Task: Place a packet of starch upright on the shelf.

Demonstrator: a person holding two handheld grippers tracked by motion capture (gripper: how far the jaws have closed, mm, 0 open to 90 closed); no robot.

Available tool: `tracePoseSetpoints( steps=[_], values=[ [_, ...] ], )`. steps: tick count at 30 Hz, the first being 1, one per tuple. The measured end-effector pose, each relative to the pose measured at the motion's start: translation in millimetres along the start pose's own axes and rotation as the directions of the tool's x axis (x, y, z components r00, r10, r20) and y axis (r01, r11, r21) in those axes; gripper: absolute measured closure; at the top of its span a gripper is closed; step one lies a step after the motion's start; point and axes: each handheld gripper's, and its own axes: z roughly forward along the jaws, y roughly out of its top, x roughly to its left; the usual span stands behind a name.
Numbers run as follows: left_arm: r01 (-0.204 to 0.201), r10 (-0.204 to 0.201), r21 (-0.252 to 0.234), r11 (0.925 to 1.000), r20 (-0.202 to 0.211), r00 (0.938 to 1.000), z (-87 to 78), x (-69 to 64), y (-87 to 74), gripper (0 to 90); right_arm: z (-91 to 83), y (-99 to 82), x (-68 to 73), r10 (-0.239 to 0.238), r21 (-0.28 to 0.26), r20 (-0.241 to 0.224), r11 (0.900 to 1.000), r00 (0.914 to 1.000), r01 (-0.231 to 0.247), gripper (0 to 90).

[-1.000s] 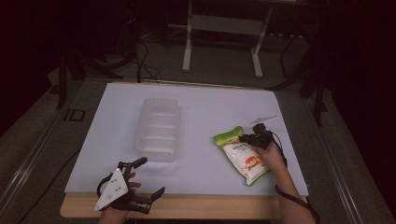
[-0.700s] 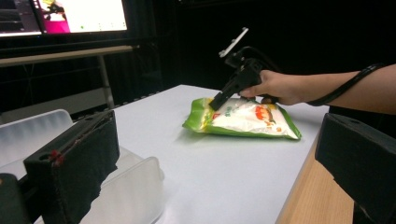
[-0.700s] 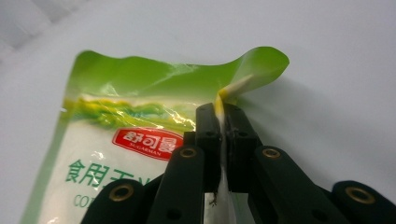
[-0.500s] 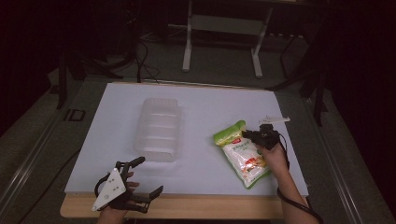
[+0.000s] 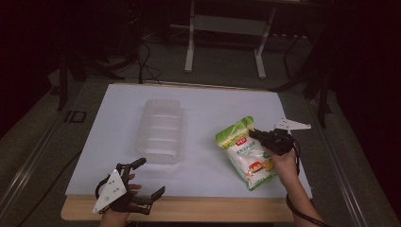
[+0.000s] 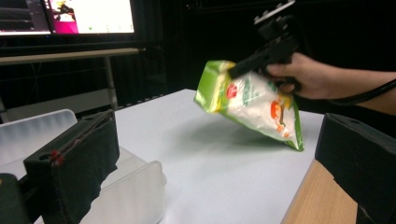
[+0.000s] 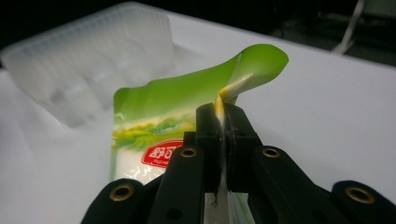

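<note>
A green and white food bag (image 5: 245,151) with a red label hangs tilted over the right part of the white table (image 5: 208,109), its lower end still touching the surface. My right gripper (image 5: 255,135) is shut on the bag's upper edge; in the right gripper view (image 7: 223,126) the thin edge is pinched between the two pads. From the left gripper view the bag (image 6: 254,100) shows lifted at its green end. My left gripper (image 5: 149,177) stands open at the table's front left edge, nothing between its jaws.
A clear plastic container (image 5: 161,130) lies upside down in the middle left of the table, close to the left gripper. A metal stand (image 5: 224,26) and cables are on the floor beyond the far edge. The wooden front edge (image 5: 189,210) runs along the bottom.
The right gripper has risen and moved right with the bag's top edge, lifting the green end off the table. The left gripper has stayed in place.
</note>
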Motion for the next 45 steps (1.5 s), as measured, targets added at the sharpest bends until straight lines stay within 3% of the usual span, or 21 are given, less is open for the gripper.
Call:
tracePoseSetpoints(
  steps=[5,10,12,15,20,23,25,27,30,36,40,44,45],
  values=[
    [-0.033,0.033,0.019,0.9993,-0.011,0.9994,5.1,-5.4,-0.5,0.0,-16.3,7.6,12.5,-0.009,-0.082,-0.025,0.9966,0.9997,0.007,86.6],
    [-0.026,0.026,0.017,0.9995,0.014,0.9996,13.0,-5.2,3.9,0.0,-23.7,16.4,23.2,-0.042,-0.107,-0.041,0.9935,0.9983,0.037,86.7],
    [-0.002,0.002,0.024,0.9997,-0.007,1.0,21.4,-0.6,13.1,0.0,-30.1,24.6,29.1,-0.053,-0.143,-0.043,0.9887,0.9977,0.046,86.7],
    [0.022,-0.022,0.049,0.9986,-0.003,0.9998,33.4,5.9,24.5,0.0,-36.4,32.8,33.2,-0.053,-0.181,-0.047,0.9824,0.9975,0.044,86.7],
    [0.027,-0.032,0.097,0.9949,0.053,0.9981,54.9,11.3,38.4,0.0,-41.7,45.4,43.0,-0.054,-0.214,-0.071,0.9761,0.996,0.038,86.7],
    [0.055,-0.07,0.143,0.9882,0.1,0.9926,67.9,11.5,43.4,0.0,-43.5,49.7,51.6,-0.058,-0.227,-0.073,0.9732,0.9957,0.04,86.7],
    [0.089,-0.103,0.179,0.9799,0.074,0.9919,75.2,10.7,47.3,0.0,-45.2,51.9,59.4,-0.063,-0.241,-0.056,0.9693,0.9965,0.048,86.6],
    [0.105,-0.124,0.182,0.9777,0.093,0.9879,81.7,10.5,51.5,0.0,-47.0,53.8,66.0,-0.081,-0.266,-0.064,0.962,0.9947,0.061,86.7],
    [0.098,-0.122,0.171,0.9804,0.14,0.9826,91.3,9.3,58.0,0.0,-49.9,58.0,72.9,-0.096,-0.292,-0.083,0.954,0.9919,0.068,86.6],
    [0.088,-0.111,0.128,0.9879,0.189,0.9757,113.1,12.5,67.2,0.0,-52.2,67.3,84.9,-0.128,-0.305,-0.106,0.9482,0.9862,0.09,86.7],
    [0.108,-0.135,0.119,0.9871,0.249,0.9591,130.5,14.6,72.6,0.0,-51.5,70.1,91.8,-0.146,-0.311,-0.123,0.945,0.9816,0.102,86.6],
    [0.121,-0.149,0.117,0.9858,0.278,0.9489,145.8,14.1,74.5,0.0,-50.2,72.3,97.9,-0.164,-0.321,-0.142,0.9406,0.9762,0.111,86.7],
    [0.131,-0.161,0.12,0.9841,0.289,0.9435,148.9,14.4,74.7,0.2,-50.0,72.9,99.8,-0.171,-0.324,-0.148,0.939,0.9742,0.115,86.6]
  ],
)
